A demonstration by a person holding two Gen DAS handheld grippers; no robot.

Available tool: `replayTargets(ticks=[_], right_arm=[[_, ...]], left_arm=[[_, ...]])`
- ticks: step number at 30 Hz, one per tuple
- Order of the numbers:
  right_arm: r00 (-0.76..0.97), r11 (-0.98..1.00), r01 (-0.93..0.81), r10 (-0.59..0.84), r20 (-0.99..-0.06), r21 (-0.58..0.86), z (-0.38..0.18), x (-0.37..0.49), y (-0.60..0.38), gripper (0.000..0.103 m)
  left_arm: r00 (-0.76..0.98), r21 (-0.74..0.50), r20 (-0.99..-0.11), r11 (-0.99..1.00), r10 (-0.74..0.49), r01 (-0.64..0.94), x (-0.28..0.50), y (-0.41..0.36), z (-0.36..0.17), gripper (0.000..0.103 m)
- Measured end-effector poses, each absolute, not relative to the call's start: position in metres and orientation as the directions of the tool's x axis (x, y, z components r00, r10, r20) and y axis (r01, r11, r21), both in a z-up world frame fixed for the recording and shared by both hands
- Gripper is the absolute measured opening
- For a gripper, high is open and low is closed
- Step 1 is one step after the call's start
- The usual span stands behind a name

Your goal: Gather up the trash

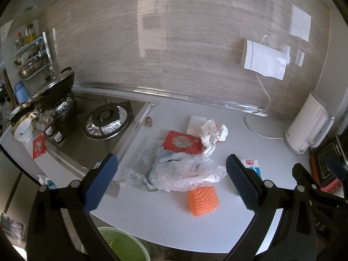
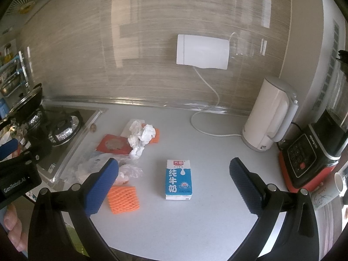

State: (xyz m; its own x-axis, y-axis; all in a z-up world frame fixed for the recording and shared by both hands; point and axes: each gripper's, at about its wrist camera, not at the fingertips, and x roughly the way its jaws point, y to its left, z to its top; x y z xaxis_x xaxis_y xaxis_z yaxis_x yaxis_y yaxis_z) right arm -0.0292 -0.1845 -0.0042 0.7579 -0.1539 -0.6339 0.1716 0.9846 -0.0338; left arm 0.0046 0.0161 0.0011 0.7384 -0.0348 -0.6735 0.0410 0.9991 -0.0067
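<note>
While both tools hang above the white countertop (image 2: 195, 228) with nothing between their pads, the trash lies spread ahead of them, none of it lifted yet. The right gripper (image 2: 174, 184) is spread wide and empty, and the milk carton (image 2: 178, 179) lies flat almost dead centre between its fingers, at twelve o'clock and slightly toward one; its long axis runs away from the camera, along the fingers, so the jaws would close across its narrow width. The left gripper (image 1: 171, 181) is likewise released and empty, looking over the crumpled clear plastic bag (image 1: 187, 174) at twelve o'clock, with the orange foam net (image 1: 202, 200) just below it at about five o'clock of the bag. Behind the bag, toward twelve, sit the red packet (image 1: 182, 145) and the wad of white tissue (image 1: 214, 134). For the carton the right hand is plainly nearer; in the left view it peeks out only beyond that gripper's right finger, at three o'clock. A green bin (image 1: 121, 245) shows below the counter edge at six o'clock in the left view, probably where everything is meant to go. The kettle (image 2: 269, 115) stands well apart at two o'clock.
</note>
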Motion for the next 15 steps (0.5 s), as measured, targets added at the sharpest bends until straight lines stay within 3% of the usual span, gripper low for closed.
replayTargets(ticks=[15], right_arm=[[0.756,0.985,0.169,-0.154,-0.636,-0.038,-0.0034,-0.0275,-0.1831,0.101]], left_arm=[[0.740,-0.006,-0.672,0.999,-0.033,0.039,0.0037,0.0183,0.0010,0.095]])
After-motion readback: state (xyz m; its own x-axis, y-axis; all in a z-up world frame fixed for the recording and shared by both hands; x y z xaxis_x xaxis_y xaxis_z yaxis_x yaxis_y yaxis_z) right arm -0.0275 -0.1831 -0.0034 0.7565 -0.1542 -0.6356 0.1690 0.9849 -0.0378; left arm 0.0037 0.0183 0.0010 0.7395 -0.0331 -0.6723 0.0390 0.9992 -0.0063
